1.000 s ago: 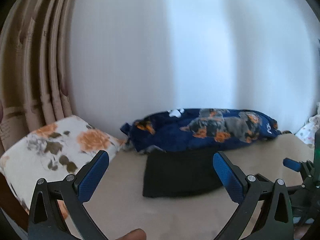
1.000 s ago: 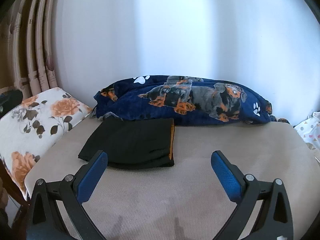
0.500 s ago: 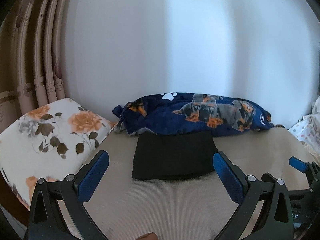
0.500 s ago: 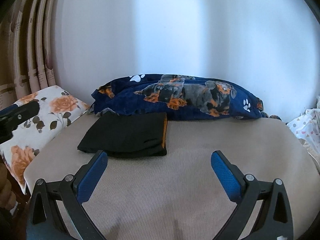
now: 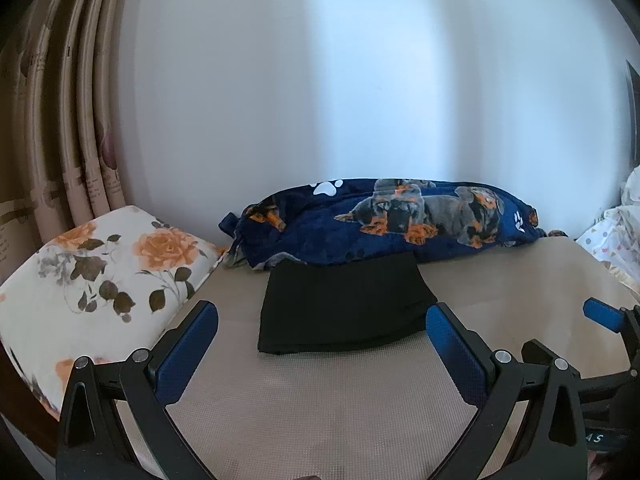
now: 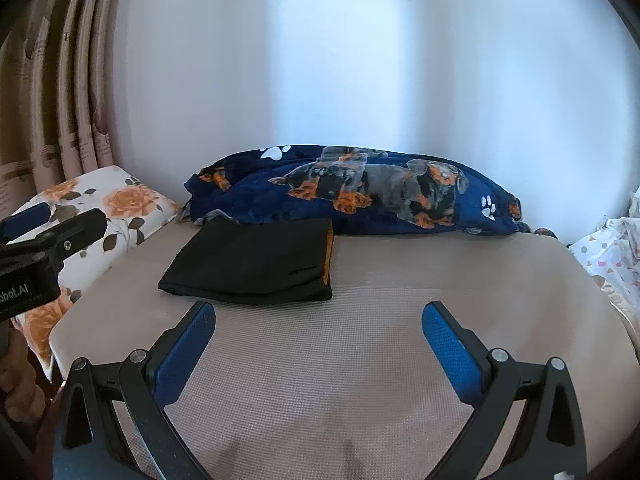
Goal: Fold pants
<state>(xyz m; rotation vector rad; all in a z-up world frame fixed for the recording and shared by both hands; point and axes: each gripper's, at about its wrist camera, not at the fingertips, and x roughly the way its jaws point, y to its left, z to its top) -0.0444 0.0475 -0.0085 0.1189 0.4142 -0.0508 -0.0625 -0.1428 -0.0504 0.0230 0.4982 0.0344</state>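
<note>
Little here can be read. On the black body of the left gripper (image 6: 28,276), seen at the edge of the right wrist view, white letters spell "bot.AI", the start cut off. On the right gripper (image 5: 600,434), low in the left wrist view, stand the letters "AS". The curtain (image 5: 68,120) carries print too small to make out.

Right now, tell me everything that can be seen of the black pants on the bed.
The black pants lie folded into a compact, roughly rectangular stack on the beige bed surface. The fabric looks plain and matte, in several flat layers. A thin orange strip shows along the right edge in the right wrist view. The far edge meets the navy dog-print blanket. Neither gripper touches them; both sit back, open.
</note>
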